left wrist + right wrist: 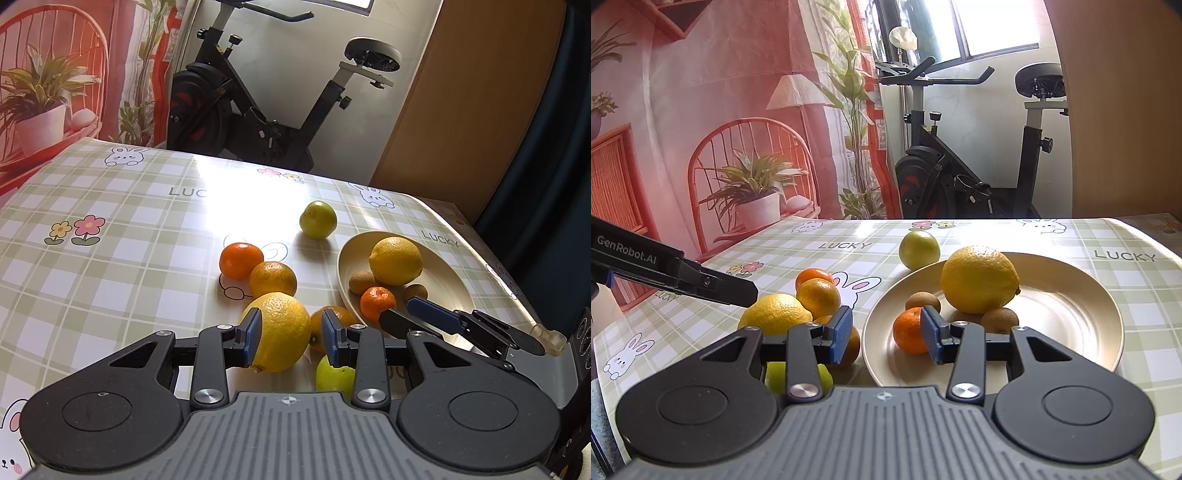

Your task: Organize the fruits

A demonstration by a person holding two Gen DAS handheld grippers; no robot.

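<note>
1. We see the left gripper [290, 338] low centre in the left wrist frame, jaws spread around a large lemon [280, 330] on the checked tablecloth [110, 258]; the left pad looks to touch the rind, and the right pad stands just clear.
2. Behind that lemon: 1 orange [272, 278] and 1 mandarin [240, 260], touching. Another orange [319, 328] and a green fruit [332, 376] lie near the right pad.
3. A green apple [317, 219] sits alone, upper centre.
4. Right of centre, the cream plate [1071, 314] holds a second lemon [979, 278], a small mandarin [908, 330] and 3 kiwis [999, 319].
5. The right gripper [886, 334] hovers over the plate's near-left rim, jaws spread, holding nothing; the small mandarin shows between the pads.
</note>
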